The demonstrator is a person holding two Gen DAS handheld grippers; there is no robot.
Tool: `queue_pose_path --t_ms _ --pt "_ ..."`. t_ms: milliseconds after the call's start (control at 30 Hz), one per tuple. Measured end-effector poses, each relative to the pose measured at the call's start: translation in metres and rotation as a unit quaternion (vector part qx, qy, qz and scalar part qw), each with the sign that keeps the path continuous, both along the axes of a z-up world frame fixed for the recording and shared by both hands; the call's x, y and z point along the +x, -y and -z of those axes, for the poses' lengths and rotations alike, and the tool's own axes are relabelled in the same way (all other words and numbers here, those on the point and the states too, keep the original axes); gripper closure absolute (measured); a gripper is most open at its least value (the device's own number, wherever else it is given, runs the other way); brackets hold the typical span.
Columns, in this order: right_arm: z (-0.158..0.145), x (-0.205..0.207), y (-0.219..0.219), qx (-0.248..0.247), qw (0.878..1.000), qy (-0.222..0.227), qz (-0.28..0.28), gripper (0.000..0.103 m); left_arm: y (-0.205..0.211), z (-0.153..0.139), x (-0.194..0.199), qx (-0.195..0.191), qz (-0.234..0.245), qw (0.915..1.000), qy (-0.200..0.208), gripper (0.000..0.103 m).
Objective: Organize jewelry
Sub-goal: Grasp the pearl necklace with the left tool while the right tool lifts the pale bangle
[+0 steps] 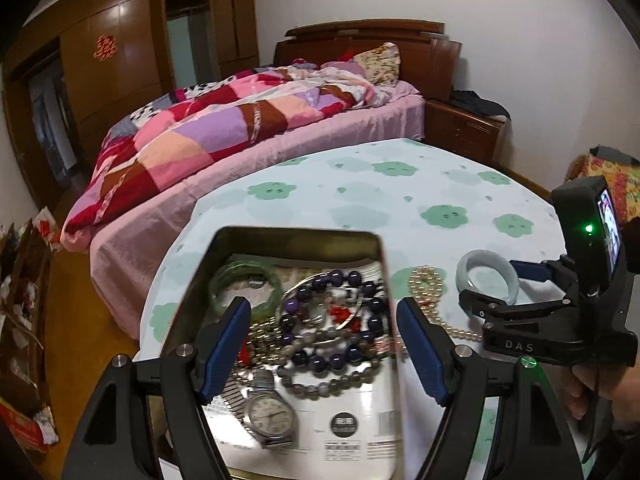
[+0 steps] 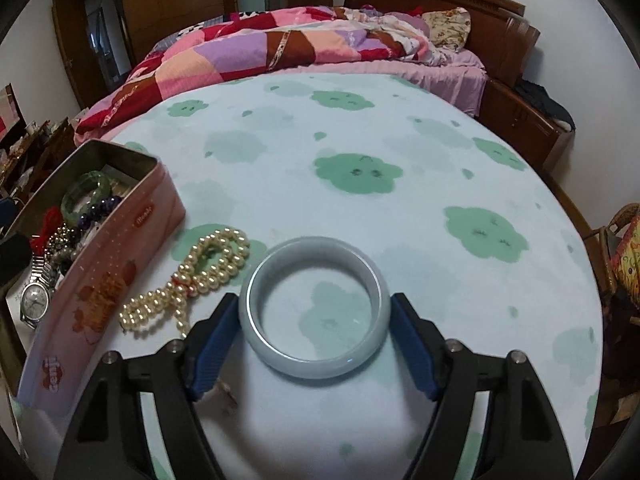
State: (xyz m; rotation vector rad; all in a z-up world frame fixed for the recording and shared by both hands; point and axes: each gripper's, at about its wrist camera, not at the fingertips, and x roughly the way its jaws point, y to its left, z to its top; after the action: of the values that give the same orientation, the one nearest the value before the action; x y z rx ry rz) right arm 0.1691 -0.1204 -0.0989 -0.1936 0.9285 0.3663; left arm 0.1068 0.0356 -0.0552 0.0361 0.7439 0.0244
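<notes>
An open metal tin [image 1: 280, 234] on the round table holds a green bangle [image 1: 244, 284], dark purple beads [image 1: 340, 320], grey beads and a silver watch [image 1: 266, 406]. My left gripper [image 1: 324, 344] is open and empty, hovering over the tin. A pale grey-blue bangle [image 2: 314, 308] lies flat on the tablecloth. My right gripper [image 2: 314, 344] is open, its blue fingers [image 2: 214, 340] on either side of the bangle, close to its rim. A pearl necklace [image 2: 192, 280] lies between the bangle and the tin's pink wall [image 2: 108, 276]. The right gripper [image 1: 496, 288] also shows in the left wrist view.
The table [image 2: 360, 140] has a pale cloth with green cloud prints. A bed [image 2: 280, 48] with a patchwork quilt stands right behind it. A wooden nightstand [image 1: 464, 128] is at the back right, a chair [image 2: 624, 248] at the right edge.
</notes>
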Motion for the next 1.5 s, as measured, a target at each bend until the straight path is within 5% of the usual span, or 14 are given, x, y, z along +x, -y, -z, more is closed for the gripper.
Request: queue_pose_path --t_ms 367,700,1033,1067,1100,1500 --pt "-0.006 -0.005 0.061 -0.006 0.998 0.018 0.065 0.026 0.066 0.005 0.008 0.033 0.07 0.997 0.001 0.028" --pt "-0.006 0.0 0.076 0.027 0.996 0.014 0.079 0.026 0.091 0.041 0.037 0.022 0.091 0.9934 -0.067 0.066" --pt "-0.004 0.001 0.079 0.028 0.997 0.016 0.075 0.026 0.102 0.057 0.049 0.05 0.098 0.9905 -0.083 0.073" --pt "-0.004 0.002 0.08 0.029 0.997 0.016 0.076 0.026 0.101 0.058 0.049 0.043 0.105 0.9896 -0.089 0.095" --pt "-0.004 0.001 0.079 0.029 0.997 0.015 0.077 0.026 0.1 0.058 0.048 0.03 0.111 0.989 -0.093 0.098" --pt "-0.008 -0.003 0.074 0.029 0.997 0.027 0.065 0.026 0.091 0.036 0.018 -0.008 0.115 0.9915 -0.059 0.098"
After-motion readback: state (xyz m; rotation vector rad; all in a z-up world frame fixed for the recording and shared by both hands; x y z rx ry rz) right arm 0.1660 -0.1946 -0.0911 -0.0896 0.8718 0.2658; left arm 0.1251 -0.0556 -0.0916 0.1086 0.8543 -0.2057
